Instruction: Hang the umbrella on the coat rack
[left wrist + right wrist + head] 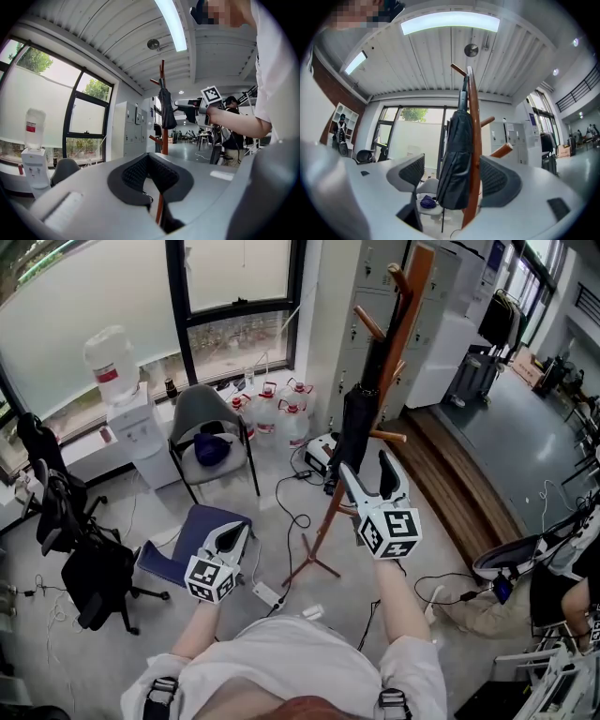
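Looks like this one's basically done. The umbrella (356,432) is hanging off one of the top pegs (401,277) of the coat rack (415,306). It's folded up and dangling close along the pole (475,140). As far as I can see, nothing but the rack is holding it.

My right claw (366,467) is spread as wide as it goes and has nothing in it. In the right gripper view the umbrella and the pole line up in the gap between the jaws, but the pads aren't pressing on either one. From the head view the claw sits just in front of the rack, around the level of the lower peg (389,436). My left claw (236,532) is squeezed closed on nothing, down low and well off to the left of the rack.

What's left, I reckon: pull the right claw back from the rack without bumping the umbrella. I can't tell from here how deep the handle sits on that peg, so I'd go easy.
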### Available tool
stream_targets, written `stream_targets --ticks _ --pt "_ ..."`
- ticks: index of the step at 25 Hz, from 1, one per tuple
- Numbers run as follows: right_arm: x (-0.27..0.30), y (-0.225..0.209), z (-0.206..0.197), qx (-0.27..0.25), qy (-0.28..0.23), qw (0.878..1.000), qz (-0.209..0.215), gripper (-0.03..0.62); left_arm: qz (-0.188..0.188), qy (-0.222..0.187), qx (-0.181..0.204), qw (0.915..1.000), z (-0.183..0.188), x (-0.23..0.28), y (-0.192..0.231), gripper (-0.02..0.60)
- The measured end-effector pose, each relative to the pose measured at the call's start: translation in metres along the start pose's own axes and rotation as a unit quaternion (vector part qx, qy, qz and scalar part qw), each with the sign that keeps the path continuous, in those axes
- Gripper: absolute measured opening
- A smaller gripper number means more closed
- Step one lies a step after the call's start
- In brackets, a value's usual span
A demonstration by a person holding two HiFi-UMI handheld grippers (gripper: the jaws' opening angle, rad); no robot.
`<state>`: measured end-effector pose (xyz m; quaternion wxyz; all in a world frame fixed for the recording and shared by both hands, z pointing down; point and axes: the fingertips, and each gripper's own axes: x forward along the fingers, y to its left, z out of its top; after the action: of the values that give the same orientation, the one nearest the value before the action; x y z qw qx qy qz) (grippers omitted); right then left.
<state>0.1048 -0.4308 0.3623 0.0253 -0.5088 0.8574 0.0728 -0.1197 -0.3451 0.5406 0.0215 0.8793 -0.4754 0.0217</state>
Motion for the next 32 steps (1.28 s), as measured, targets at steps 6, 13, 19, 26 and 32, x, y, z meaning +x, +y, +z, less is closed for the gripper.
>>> stream_targets --ticks 6,13,19,26,32 --pt "-0.031 0.014 -0.037 0.032 0.018 0.999 -0.006 0.333 0.002 -0.016 0.006 0.9998 0.015 0.003 0.002 0.009" --pt "-0.055 0.025 -0.065 0.066 0.026 0.997 -0.025 0.049 0.003 -0.035 0.010 0.9993 0.030 0.004 -0.001 0.010" --pt "-0.059 0.034 -0.078 0.063 0.042 0.997 -0.017 0.008 0.004 -0.042 0.009 0.9991 0.033 0.002 -0.002 0.010" --pt "-0.060 0.042 -0.108 0.074 0.069 0.995 -0.013 0.008 0.009 -0.037 -0.004 0.9993 0.024 0.000 -0.007 0.009" --pt "-0.058 0.048 -0.124 0.074 0.088 0.993 -0.008 0.008 0.007 -0.034 -0.006 0.9994 0.021 0.001 -0.007 0.010"
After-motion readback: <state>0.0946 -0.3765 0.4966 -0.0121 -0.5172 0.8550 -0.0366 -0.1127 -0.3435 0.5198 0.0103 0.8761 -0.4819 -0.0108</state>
